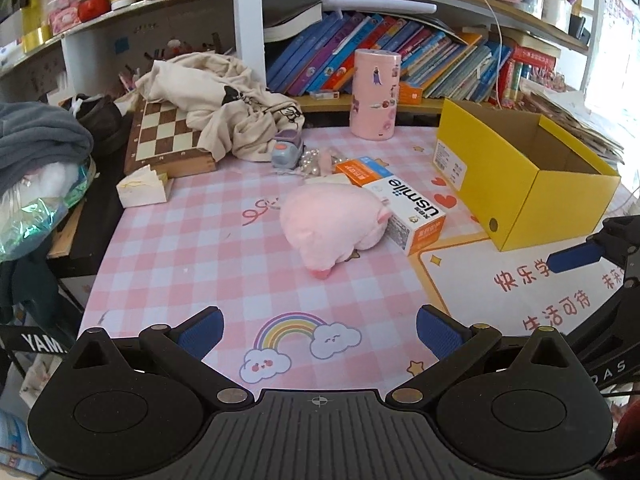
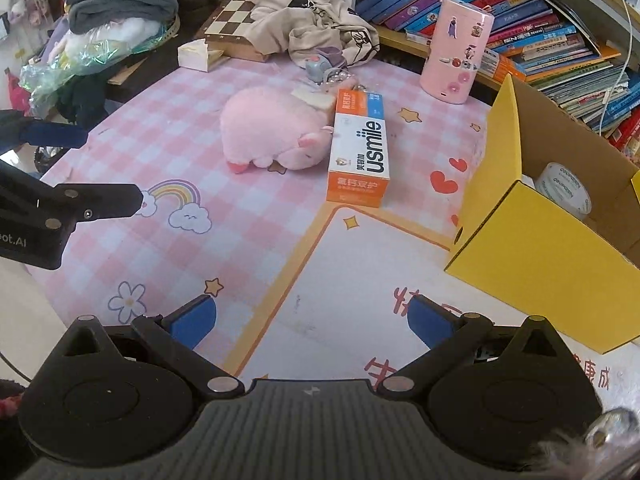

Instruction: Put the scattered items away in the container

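A: What is hidden or hard to make out?

B: The yellow cardboard box (image 2: 536, 248) runs off the right edge in the right wrist view, so only part of its interior shows. Inside lies a white round tub (image 2: 565, 195), half hidden behind the near wall; its lettering is too small to read. Beside the grey toy (image 1: 287, 149) lies a small heap of pearly beads (image 1: 314, 163), too blurred to tell apart. The chessboard (image 1: 168, 136) is half covered by a crumpled cream cloth (image 1: 224, 96).

A: Which materials and shapes appear?

B: The tabletop (image 1: 192, 240) carries a smooth pink checked mat printed with a rainbow and clouds. On it rests a soft, rounded pink plush toy (image 1: 332, 220), touching a long rectangular carton marked "usmile" (image 1: 404, 208), white with orange ends. A pink cylinder with stickers (image 1: 375, 94) stands upright near the leaning books (image 1: 420, 52). The box is matte yellow outside and plain brown inside.

A: How do the tongs stand?

B: The left tongs (image 1: 318, 332) are spread wide and empty above the rainbow print, blue ribbed pads facing inward. The right tongs (image 2: 312, 322) are likewise wide and empty, over the white panel of the mat, just beside the box's near corner.

A: Where are the scattered items?

B: Plush toy, carton, grey toy and beads lie on the mat, outside the box, to its left.
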{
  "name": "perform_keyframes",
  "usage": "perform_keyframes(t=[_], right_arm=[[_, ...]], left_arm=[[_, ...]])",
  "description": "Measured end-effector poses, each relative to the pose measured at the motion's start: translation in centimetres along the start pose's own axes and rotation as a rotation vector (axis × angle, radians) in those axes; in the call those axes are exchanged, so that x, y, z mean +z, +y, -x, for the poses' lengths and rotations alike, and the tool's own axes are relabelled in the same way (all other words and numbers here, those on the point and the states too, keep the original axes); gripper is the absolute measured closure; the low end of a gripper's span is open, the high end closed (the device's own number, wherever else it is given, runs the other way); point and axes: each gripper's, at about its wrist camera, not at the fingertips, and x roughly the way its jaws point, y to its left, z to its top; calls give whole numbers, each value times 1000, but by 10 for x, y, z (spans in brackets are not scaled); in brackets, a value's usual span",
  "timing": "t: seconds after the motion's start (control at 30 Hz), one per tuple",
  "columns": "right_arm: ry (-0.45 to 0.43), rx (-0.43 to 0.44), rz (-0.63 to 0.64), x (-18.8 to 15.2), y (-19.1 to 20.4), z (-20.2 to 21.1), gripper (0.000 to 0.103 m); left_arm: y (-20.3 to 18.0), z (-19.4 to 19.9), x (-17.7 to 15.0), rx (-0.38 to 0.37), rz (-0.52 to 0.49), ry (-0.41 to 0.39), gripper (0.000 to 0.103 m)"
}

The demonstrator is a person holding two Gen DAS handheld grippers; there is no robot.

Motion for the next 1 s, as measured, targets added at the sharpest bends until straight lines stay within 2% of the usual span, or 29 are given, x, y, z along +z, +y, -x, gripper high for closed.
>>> perform_keyframes(t=[0.2, 0.37, 0.57, 0.67, 0.8, 1.0], right_arm=[[-10, 10, 72, 2, 13, -1, 0], [-7, -41, 52, 5, 11, -6, 0], [-18, -56, 23, 9, 8, -14, 0], [-43, -79, 28, 12, 7, -19, 3], [-79, -104, 31, 19, 2, -27, 21], [-89, -83, 5, 36, -10, -41, 21]], left_arm=[[-6, -2, 0, -32, -45, -20, 0], [-2, -7, 1, -1, -35, 8, 0], [4, -18, -1, 43, 3, 48, 0], [3, -21, 0, 48, 2, 45, 0], [1, -28, 6, 64, -12, 37, 0], [-2, -43, 19, 85, -46, 39, 0]])
